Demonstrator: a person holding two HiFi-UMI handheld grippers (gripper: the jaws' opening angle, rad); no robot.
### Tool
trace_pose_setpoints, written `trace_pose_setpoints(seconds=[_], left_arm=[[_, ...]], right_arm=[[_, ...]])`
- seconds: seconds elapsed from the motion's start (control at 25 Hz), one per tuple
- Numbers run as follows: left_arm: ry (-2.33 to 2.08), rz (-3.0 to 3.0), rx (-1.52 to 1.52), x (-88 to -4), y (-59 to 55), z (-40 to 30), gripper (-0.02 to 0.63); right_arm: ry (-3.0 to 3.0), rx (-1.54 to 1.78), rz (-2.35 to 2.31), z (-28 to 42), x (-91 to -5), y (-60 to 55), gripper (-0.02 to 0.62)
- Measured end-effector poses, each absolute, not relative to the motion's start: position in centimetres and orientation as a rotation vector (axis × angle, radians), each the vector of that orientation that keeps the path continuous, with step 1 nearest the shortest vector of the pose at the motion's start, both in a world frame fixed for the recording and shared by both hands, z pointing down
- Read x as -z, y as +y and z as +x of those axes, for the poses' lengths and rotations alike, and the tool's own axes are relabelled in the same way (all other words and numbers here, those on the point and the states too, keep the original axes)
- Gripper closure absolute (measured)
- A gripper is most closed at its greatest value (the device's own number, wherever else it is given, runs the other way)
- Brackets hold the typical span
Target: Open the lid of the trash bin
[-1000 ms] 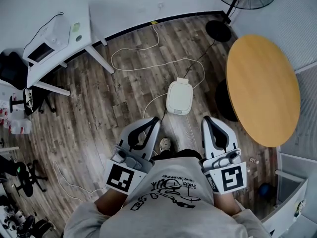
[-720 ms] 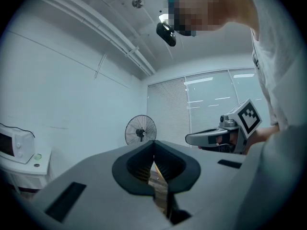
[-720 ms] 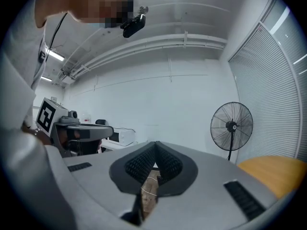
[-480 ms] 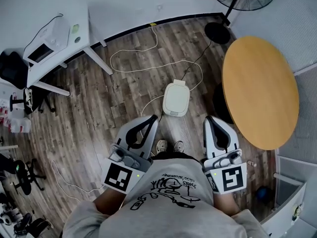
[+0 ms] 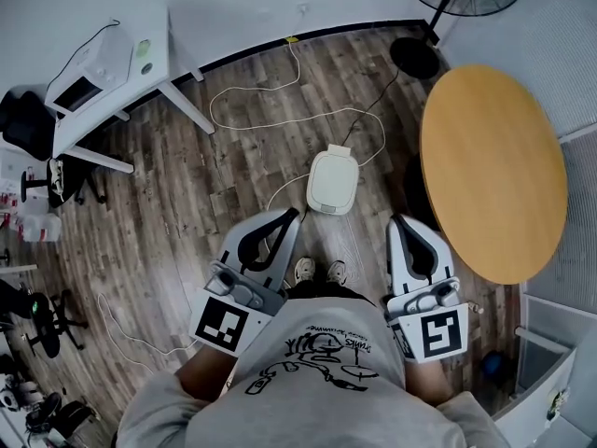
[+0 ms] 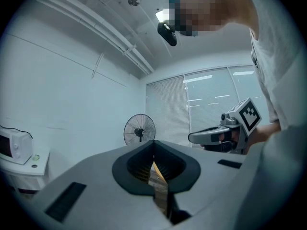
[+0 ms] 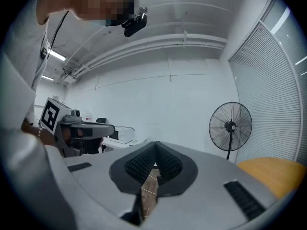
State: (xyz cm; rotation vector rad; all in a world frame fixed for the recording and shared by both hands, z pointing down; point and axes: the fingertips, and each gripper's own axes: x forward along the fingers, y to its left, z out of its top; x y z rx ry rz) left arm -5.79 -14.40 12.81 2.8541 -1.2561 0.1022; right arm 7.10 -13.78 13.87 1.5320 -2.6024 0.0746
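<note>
**Bin closed on the floor, both tools empty above it**

The trash bin (image 5: 333, 181) stands on the wood floor (image 5: 187, 203) with its pale lid (image 5: 332, 172) down flat. It sits ahead of the two tools, in the gap between them and well below them, just past the person's shoes (image 5: 318, 272). Neither tool touches it.

The left tool (image 5: 291, 215) has its jaws pressed together on nothing. The right tool (image 5: 396, 222) is closed and empty too. Both point out across the room, towards the wall and the fan (image 7: 230, 126), not down at the bin.

This looks like the approach. One tool should tip down and come in low at an edge of the lid. I cannot tell from here whether the lid has a lip to hook or a tab to press. A closed tip could slip under a lip and lift it.

The bin looks light, so the other tool might steady its body. Keep clear of the white cable (image 5: 280, 119) running beside the bin, and of the round surface (image 5: 494, 166) right of the right tool.
</note>
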Motion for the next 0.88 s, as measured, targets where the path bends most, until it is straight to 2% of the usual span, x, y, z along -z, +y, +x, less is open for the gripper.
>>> trace_pose_setpoints(seconds=[0.44,0.88], left_arm=[[-1.217,2.853,-0.168,-15.5,-16.1,-5.9,0.591],[-1.117,2.846,-0.219,-21.9,-16.6,-4.3,0.591]], right_arm=[[-2.553,-0.114,1.501,7.5,-16.8,-14.5,0.589],[-2.502,-0.174,1.436,7.4,-23.4,-14.8,0.588]])
